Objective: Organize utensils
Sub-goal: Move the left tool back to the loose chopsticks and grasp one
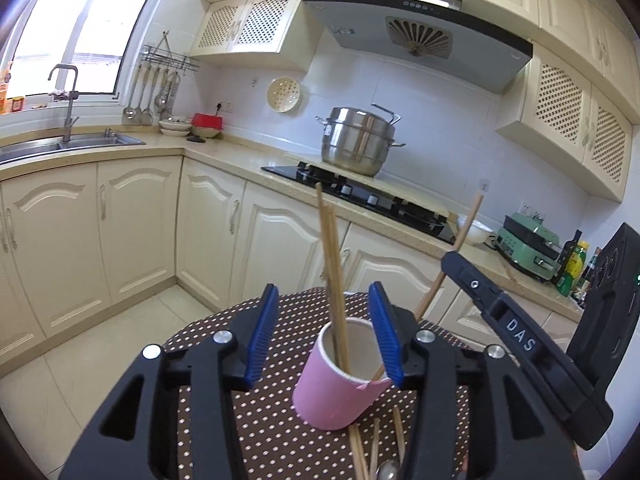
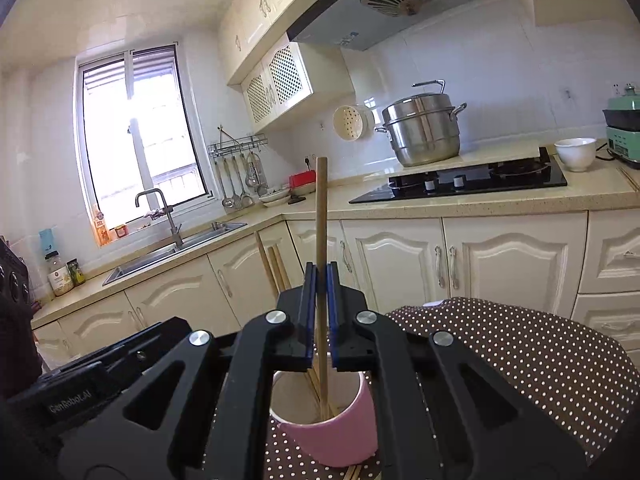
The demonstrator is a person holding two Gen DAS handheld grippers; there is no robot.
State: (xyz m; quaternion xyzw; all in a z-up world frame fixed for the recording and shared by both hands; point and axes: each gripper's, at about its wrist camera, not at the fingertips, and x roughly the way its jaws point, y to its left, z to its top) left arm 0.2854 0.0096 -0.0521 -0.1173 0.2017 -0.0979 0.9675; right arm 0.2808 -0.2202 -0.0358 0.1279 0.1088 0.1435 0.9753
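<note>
Here the left gripper (image 1: 324, 332) is pointing slightly down over a dotted cloth (image 1: 280, 420), cream cabinets (image 1: 140, 224) and a stove (image 1: 360, 196) lying beyond. Its jaws are standing apart, pressing on nothing; the pink cup (image 1: 336, 384) is sitting tilted between them, its rim beside the right pad, with chopsticks (image 1: 332, 268) sticking up. From the right wrist, the right gripper (image 2: 320, 280) is pinching one upright chopstick (image 2: 321, 216), its lower end dipping into the cup (image 2: 332, 428) just below the jaws.
</note>
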